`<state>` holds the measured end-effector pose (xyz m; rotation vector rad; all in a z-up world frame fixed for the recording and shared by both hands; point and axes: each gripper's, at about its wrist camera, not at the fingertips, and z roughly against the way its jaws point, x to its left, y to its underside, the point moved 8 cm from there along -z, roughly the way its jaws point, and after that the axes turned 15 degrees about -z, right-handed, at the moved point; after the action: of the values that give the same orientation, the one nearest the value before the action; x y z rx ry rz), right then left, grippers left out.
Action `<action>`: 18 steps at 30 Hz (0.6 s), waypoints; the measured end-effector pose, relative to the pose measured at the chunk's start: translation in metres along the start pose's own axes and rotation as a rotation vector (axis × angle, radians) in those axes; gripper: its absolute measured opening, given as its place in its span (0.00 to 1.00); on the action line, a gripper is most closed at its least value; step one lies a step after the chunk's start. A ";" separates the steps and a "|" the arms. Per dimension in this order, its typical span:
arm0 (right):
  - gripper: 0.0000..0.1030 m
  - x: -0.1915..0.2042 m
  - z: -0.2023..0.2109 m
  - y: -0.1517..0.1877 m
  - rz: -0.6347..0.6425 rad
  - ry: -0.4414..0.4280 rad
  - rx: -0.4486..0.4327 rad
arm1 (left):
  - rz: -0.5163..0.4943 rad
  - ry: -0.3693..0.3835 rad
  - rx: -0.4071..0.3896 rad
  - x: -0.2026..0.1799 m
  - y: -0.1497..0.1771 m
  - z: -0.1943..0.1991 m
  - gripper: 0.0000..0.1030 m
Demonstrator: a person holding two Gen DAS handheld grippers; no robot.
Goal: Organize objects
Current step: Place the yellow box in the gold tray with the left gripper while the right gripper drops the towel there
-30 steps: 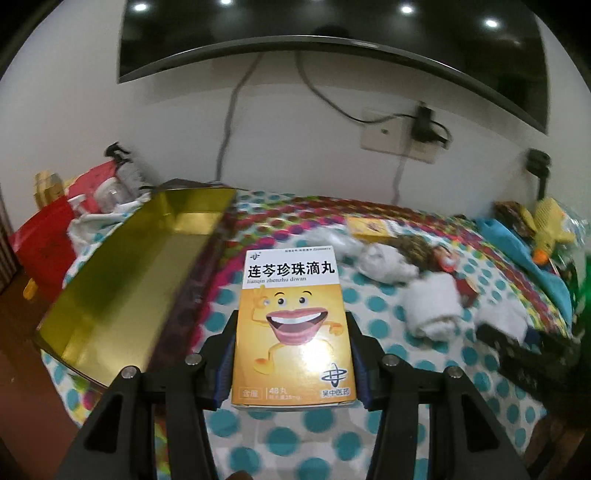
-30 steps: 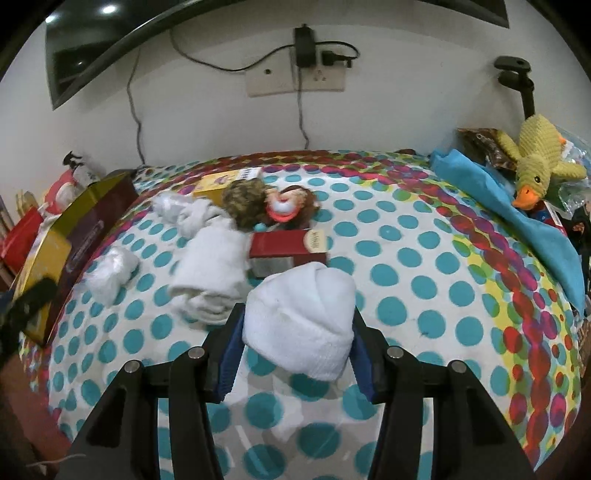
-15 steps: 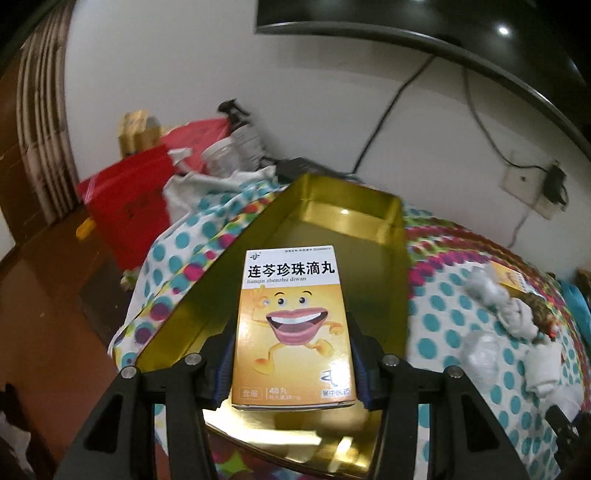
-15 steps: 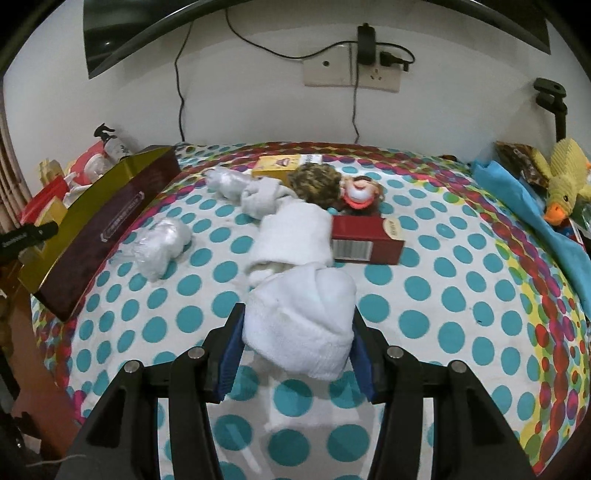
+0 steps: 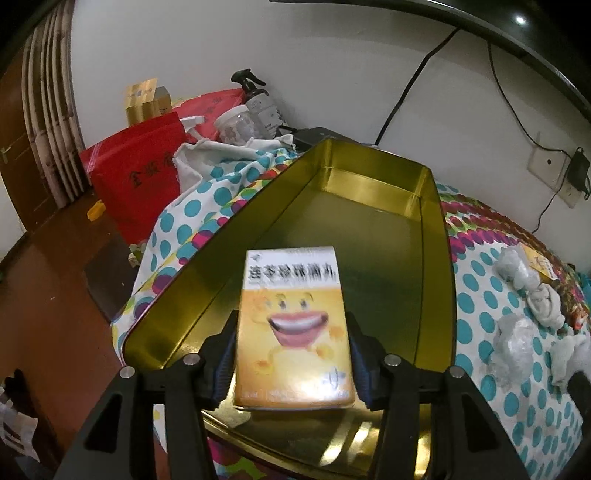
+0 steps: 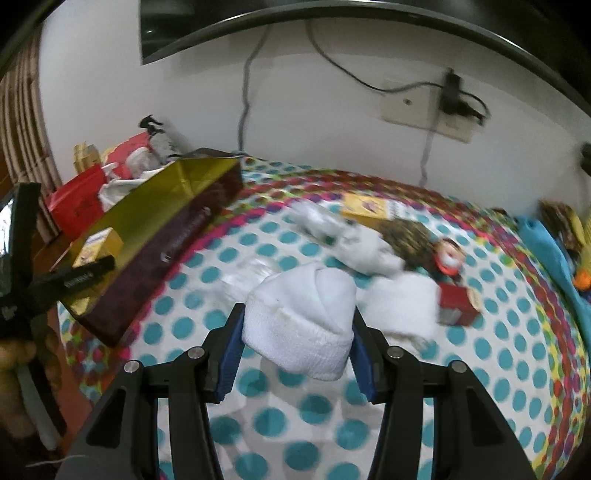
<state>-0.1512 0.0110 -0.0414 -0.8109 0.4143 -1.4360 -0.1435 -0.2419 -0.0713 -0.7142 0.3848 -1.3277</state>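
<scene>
Your left gripper [image 5: 293, 354], jaws opening, has the yellow medicine box [image 5: 293, 328] between them over the gold tin's [image 5: 428, 236] near end, long axis along the fingers, while your right gripper [image 6: 297, 339] clamps a rolled white towel [image 6: 299, 317] above the dotted bedspread [image 6: 517, 369], the tin off left.

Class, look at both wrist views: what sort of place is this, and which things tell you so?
Most likely a home living room or bedroom: a polka-dot cloth covers the surface, a plush duck sits at its edge, and a wall-mounted screen hangs above a wall socket.

Yellow medicine box [image 5: 293, 328] (smiling cartoon face) over gold tin [image 5: 373, 192]; white rolled towel [image 6: 301, 321] aloft.
</scene>
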 end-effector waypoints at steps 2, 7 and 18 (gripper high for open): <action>0.48 0.015 -0.004 -0.004 0.021 -0.010 -0.002 | 0.000 -0.001 -0.011 0.001 -0.002 0.001 0.71; 0.48 0.059 -0.010 -0.016 0.079 -0.043 -0.014 | 0.041 -0.026 -0.075 0.020 -0.013 0.016 0.81; 0.48 0.156 -0.044 -0.027 0.200 -0.113 0.002 | 0.065 -0.081 -0.085 0.063 -0.020 0.026 0.81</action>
<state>-0.1808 -0.1490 -0.0188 -0.8214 0.3958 -1.1997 -0.1276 -0.2979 -0.0301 -0.8174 0.3981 -1.2226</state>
